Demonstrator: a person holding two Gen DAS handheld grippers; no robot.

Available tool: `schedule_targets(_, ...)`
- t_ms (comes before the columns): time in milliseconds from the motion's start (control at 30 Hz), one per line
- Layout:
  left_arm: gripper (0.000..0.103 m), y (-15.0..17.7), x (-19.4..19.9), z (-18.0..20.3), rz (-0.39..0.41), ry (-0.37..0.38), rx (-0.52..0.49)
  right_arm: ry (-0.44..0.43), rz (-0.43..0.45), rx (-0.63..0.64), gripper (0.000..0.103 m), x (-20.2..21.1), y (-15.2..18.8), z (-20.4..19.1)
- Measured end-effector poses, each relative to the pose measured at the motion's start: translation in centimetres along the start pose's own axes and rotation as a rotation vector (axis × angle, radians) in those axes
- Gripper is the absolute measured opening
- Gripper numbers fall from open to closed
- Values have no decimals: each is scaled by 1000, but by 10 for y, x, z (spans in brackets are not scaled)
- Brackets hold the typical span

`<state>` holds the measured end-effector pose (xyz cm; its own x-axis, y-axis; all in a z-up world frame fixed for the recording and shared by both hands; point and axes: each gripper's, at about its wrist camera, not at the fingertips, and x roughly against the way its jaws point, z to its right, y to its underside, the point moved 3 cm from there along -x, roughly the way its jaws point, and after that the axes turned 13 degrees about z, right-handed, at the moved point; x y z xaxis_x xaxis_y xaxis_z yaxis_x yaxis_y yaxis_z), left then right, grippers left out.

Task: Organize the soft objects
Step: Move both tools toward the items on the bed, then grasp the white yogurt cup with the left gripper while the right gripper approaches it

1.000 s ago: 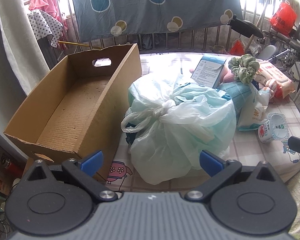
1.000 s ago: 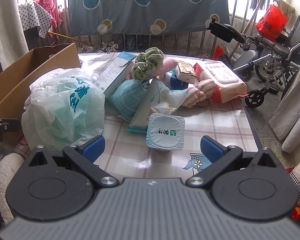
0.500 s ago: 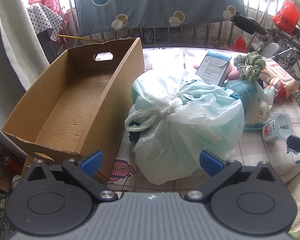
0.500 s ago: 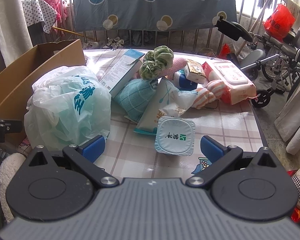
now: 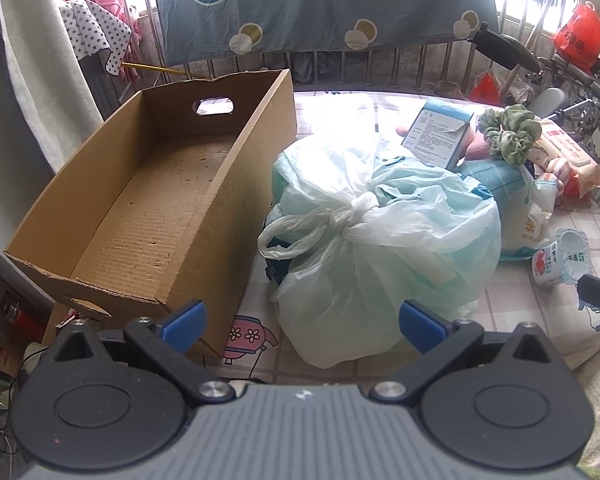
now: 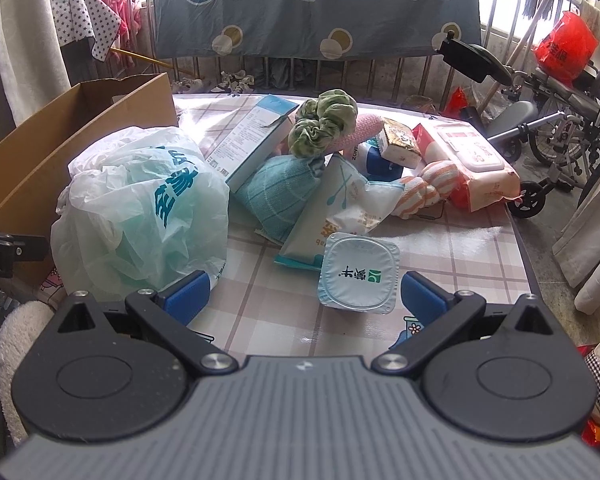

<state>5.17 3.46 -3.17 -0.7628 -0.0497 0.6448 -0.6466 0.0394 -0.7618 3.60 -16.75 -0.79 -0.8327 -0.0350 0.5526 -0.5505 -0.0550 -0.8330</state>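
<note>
Left gripper point(image 5: 302, 320) hung released, jaws spread wide, with the knotted plastic bag point(image 5: 380, 248) just beyond them, touching the cardboard box point(image 5: 148, 208) on its left. Right gripper point(image 6: 304, 294) was spread too, the yogurt cup point(image 6: 358, 272) lying on its side between its tips, green scrunchie point(image 6: 324, 122) farther back.
</note>
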Motion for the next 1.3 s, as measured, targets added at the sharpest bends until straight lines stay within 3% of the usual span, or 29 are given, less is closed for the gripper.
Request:
schedule_targets(600,103,0,6,12,21,-1,-19,-16,6,-30,102,-2,1,9)
schedule_targets(767,103,5,25,39,108,125,-34,-60,91,-130,102,12,6,39)
schedule_targets(867,103,12,28,65,107,228,-59,-98,174,-213,102,19,20,71)
schedule_targets(1000,97,25,29,113,115,341,-119,-100,150,-282,102,10,38,115)
schedule_targets(1100,93,31,25,145,133,394,-161,-146,156,-340,102,-1,42,142)
schedule_targets(1200,87,33,15,171,139,399,-186,-219,162,-390,101,-14,39,162)
schedule_targets(1300,85,32,3,189,151,397,-203,-295,143,-434,92,-33,36,176)
